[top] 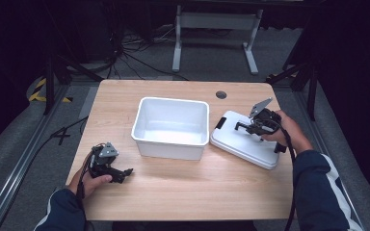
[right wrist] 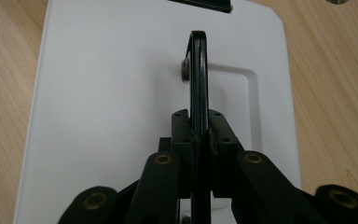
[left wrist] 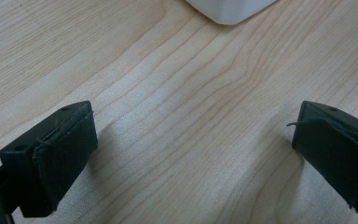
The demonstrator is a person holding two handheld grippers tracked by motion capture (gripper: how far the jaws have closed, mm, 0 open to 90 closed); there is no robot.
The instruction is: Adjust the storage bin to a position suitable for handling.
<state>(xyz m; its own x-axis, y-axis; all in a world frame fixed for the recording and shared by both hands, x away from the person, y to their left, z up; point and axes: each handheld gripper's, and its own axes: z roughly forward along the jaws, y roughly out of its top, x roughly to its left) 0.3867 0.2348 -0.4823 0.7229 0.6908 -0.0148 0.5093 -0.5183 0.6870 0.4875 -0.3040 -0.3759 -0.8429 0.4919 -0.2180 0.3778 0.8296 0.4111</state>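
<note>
black jaws of the right gripper [right wrist: 199, 135] pinch the raised black handle [right wrist: 198, 74] of the white lid [top: 243, 139], right of centre. white bin [top: 171, 126] sits centre. left gripper [top: 120, 174], lower left, gapes wide over bare table [top: 197, 187].

My right jaws pinch the upright black handle [right wrist: 198, 79] of the flat white lid [top: 243, 139]; the empty white tub [top: 171, 126] stands left of them, well ahead of my left jaws.

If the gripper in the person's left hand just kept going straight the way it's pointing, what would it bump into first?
Probably the white bin. The left gripper has its jaws open over bare wooden table, and the bin's corner lies just ahead between them. It tilts downward, though, so it might touch the tabletop first.
</note>
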